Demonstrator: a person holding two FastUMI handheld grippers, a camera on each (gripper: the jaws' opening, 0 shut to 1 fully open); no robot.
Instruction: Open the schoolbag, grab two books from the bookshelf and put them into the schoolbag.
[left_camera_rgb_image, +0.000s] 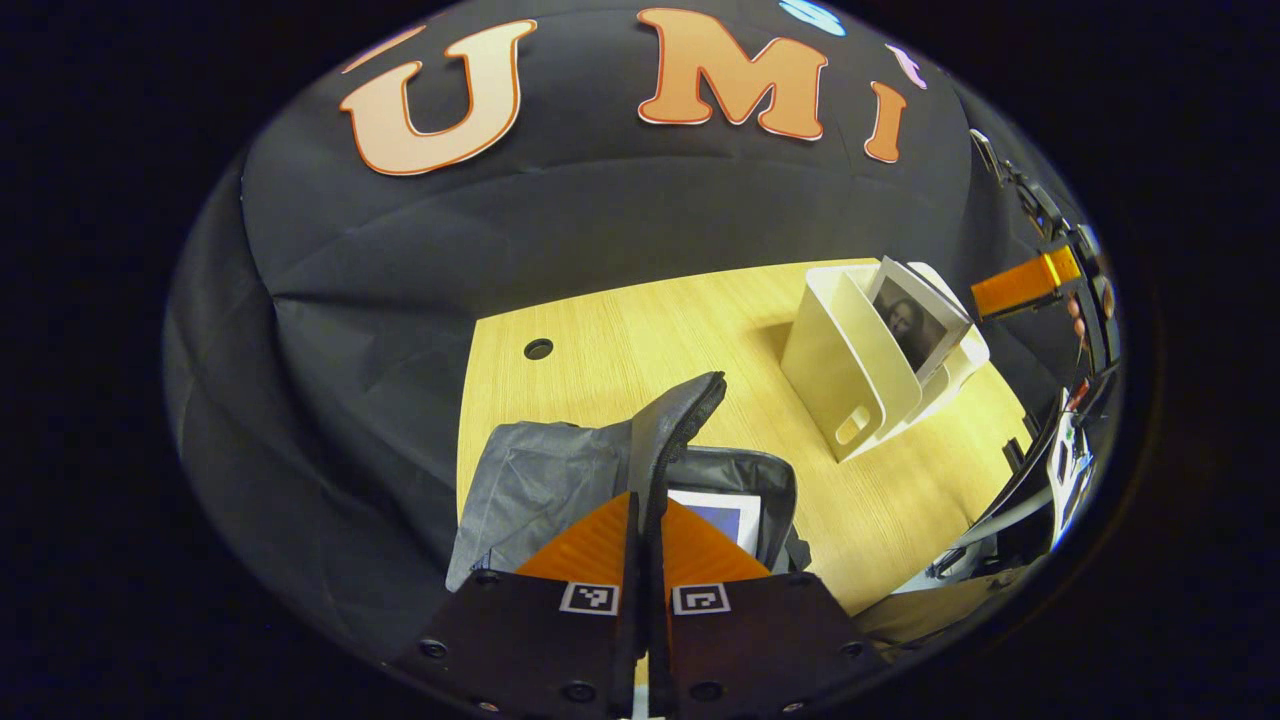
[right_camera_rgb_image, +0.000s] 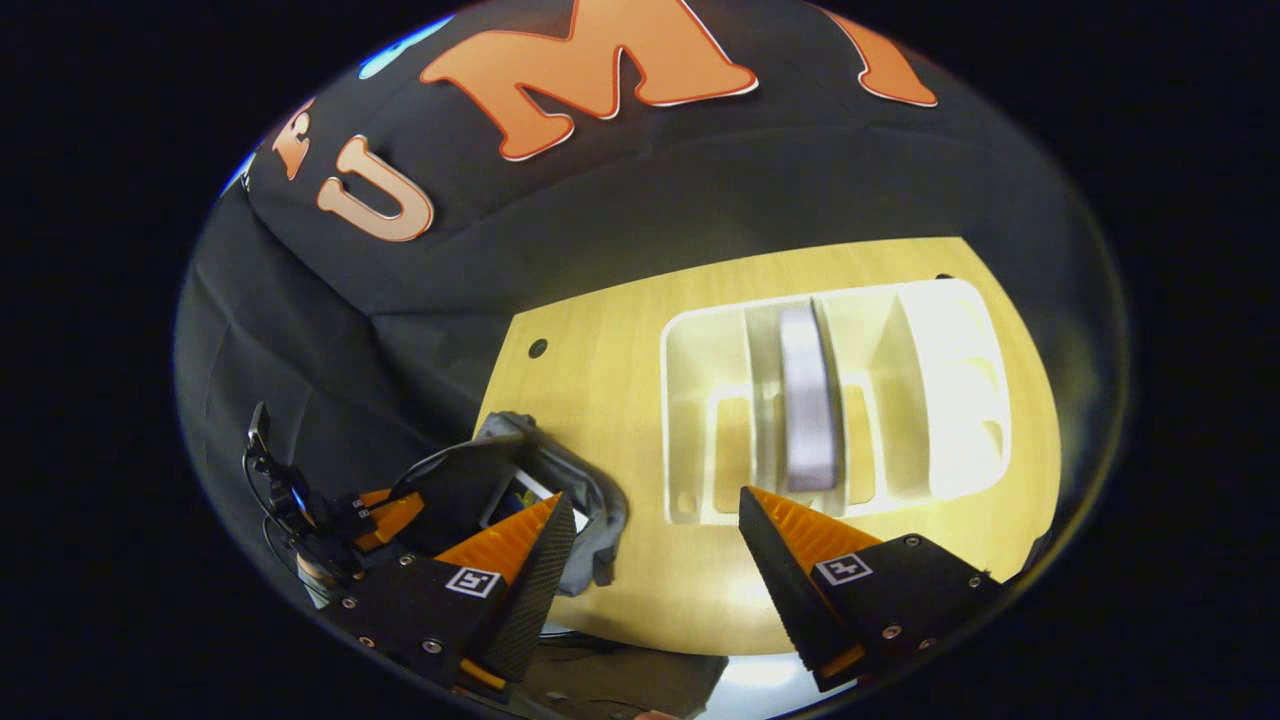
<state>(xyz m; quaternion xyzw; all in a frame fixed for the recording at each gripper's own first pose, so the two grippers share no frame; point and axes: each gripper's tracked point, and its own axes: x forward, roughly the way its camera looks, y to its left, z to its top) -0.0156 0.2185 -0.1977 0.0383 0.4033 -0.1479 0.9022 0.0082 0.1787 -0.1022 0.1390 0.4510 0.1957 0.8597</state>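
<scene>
Left gripper view puts my left gripper (left_camera_rgb_image: 645, 540) low over the schoolbag (left_camera_rgb_image: 560, 480), its fingers (left_camera_rgb_image: 590, 545) pressed together on the raised edge of the bag's flap (left_camera_rgb_image: 685, 420), which stands up from between them. Just beyond the fingers, to the right of the flap, I can see a book (left_camera_rgb_image: 725, 515) lying inside the open bag. Farther ahead and to the right of the fingers stands the white bookshelf (left_camera_rgb_image: 850, 370) on the table (left_camera_rgb_image: 640, 340), with a second book (left_camera_rgb_image: 915, 325) upright in one of its slots, cover turned toward me. Past the shelf, at the far right, I see my other gripper with a hand on it. In the right gripper view, my right gripper (right_camera_rgb_image: 650, 525) hangs above the table (right_camera_rgb_image: 620, 330) with its fingers (right_camera_rgb_image: 790, 525) spread wide and nothing between them. Directly ahead of the right finger, the bookshelf (right_camera_rgb_image: 700, 400) shows from above, and the book (right_camera_rgb_image: 808, 400) sits edge-on in a middle compartment, near that finger's tip; I cannot tell whether they touch. Beside the left finger lies the grey schoolbag (right_camera_rgb_image: 590, 490), with my left gripper (right_camera_rgb_image: 385, 515) over it.
</scene>
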